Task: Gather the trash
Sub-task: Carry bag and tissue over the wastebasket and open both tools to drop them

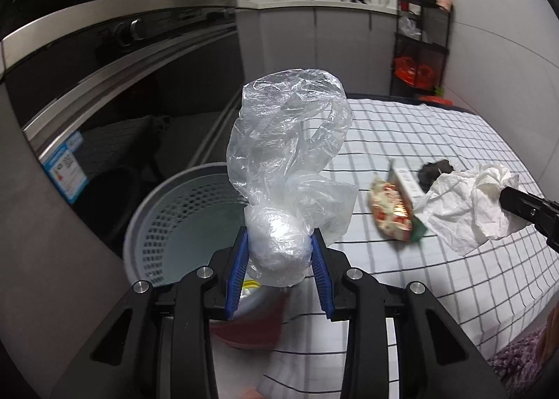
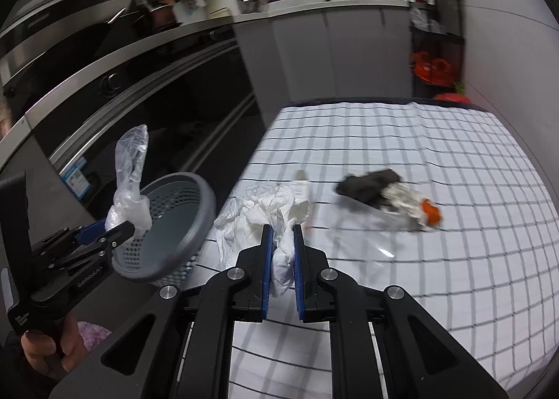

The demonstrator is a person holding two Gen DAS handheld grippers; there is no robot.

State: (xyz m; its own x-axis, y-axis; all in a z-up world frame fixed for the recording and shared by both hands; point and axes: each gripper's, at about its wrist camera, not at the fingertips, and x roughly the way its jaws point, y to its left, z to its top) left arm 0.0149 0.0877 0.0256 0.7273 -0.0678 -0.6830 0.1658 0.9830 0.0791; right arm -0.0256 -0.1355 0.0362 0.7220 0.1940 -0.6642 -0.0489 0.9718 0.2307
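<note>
A crumpled clear plastic bag (image 1: 290,168) is held by its bunched lower end between the blue pads of the left gripper (image 1: 279,252), the jaws partly closed around the wad; it is raised just above the grey perforated basket (image 1: 181,210) beside the worktop (image 1: 436,140). The film is judged feather-light, limp and slippery, so the thick knotted bunch is the surest hold. The right gripper (image 2: 283,252) is clamped tight on a twist of white tissue paper (image 2: 265,210), lifted over the checked cloth; it is soft, compressible and easily torn. A snack wrapper (image 1: 394,207) and a dark crumpled piece (image 2: 370,186) remain on the worktop, blurred.
</note>
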